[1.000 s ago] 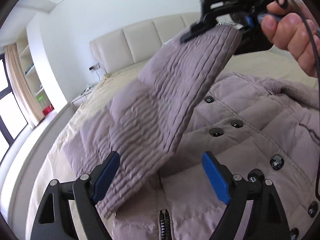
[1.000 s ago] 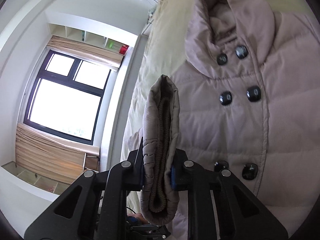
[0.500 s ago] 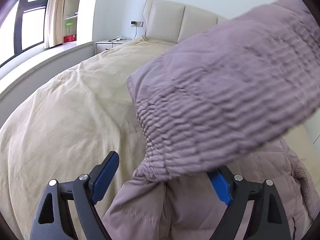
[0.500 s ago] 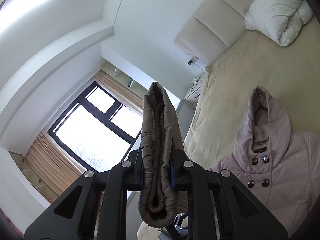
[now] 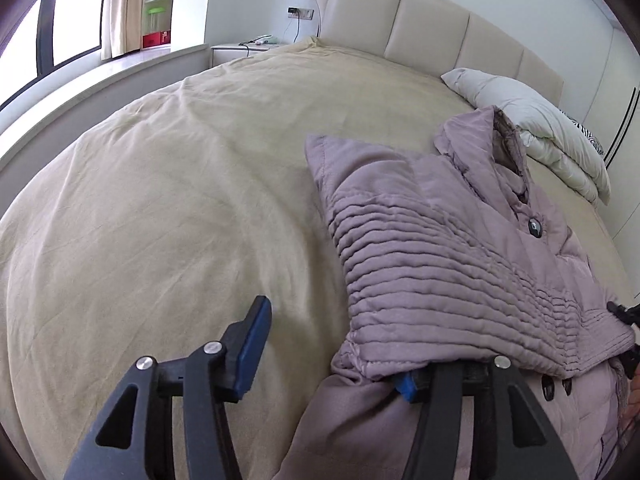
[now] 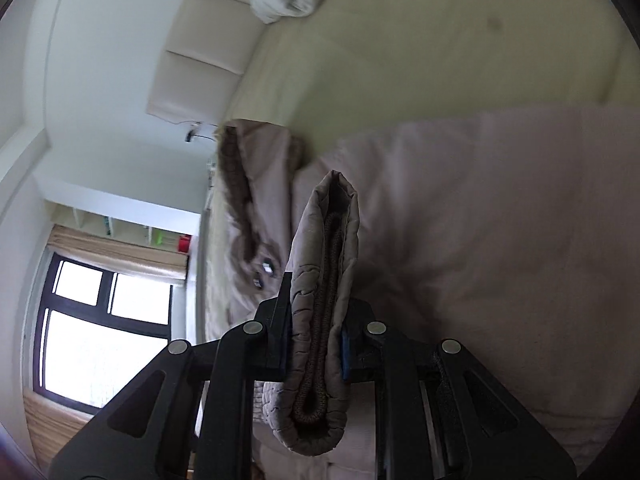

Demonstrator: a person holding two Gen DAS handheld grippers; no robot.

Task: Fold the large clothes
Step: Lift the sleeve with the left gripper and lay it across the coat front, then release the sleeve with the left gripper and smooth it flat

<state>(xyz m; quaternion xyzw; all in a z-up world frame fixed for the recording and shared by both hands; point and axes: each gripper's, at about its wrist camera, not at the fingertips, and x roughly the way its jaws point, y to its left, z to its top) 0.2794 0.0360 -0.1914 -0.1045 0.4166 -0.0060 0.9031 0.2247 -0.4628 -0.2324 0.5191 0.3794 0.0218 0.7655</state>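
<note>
Daylight is pouring in from the window at far left, glaring white in the right wrist view and lighting the bed evenly. The coat is smearing with motion blur in the right wrist view. Fisheye distortion is bending the edges, and dark corners are framing both views.

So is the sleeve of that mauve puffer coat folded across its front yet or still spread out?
Folded across: the quilted sleeve lies over the coat's buttoned front.
</note>
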